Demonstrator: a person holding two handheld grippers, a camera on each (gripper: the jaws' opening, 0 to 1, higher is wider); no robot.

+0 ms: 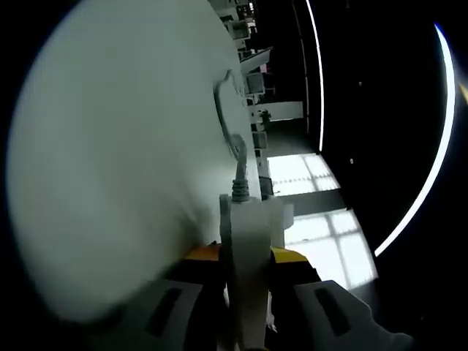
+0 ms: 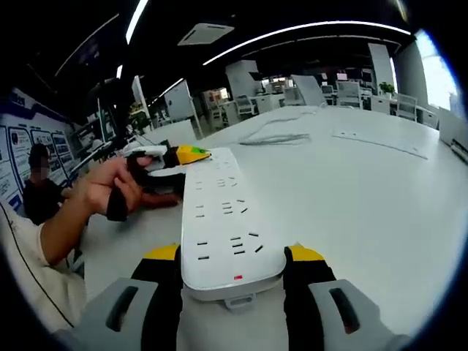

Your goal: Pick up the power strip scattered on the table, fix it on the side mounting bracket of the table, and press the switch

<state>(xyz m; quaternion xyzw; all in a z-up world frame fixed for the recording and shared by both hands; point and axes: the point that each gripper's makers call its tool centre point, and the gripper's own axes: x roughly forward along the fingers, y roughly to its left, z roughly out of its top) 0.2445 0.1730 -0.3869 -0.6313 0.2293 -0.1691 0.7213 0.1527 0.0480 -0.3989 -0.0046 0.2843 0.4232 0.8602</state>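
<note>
Right gripper view, nearest: right tongs [image 2: 232, 272] clamp the near end of the white power strip [image 2: 223, 219], yellow pads pressed to both its long sides. Strip runs away flat above the white table [image 2: 351, 190], sockets up. At its far end the left tongs [image 2: 178, 156], held in a person's hand [image 2: 110, 186], grip the other end. Farther off, a loose cable [image 2: 274, 137] lies on the table.

Left gripper view: left tongs [image 1: 245, 257] shut on the strip's edge [image 1: 247, 256]; its cord [image 1: 235, 157] trails onward across the table [image 1: 110, 161], which is blurred, probably tilted sideways.
</note>
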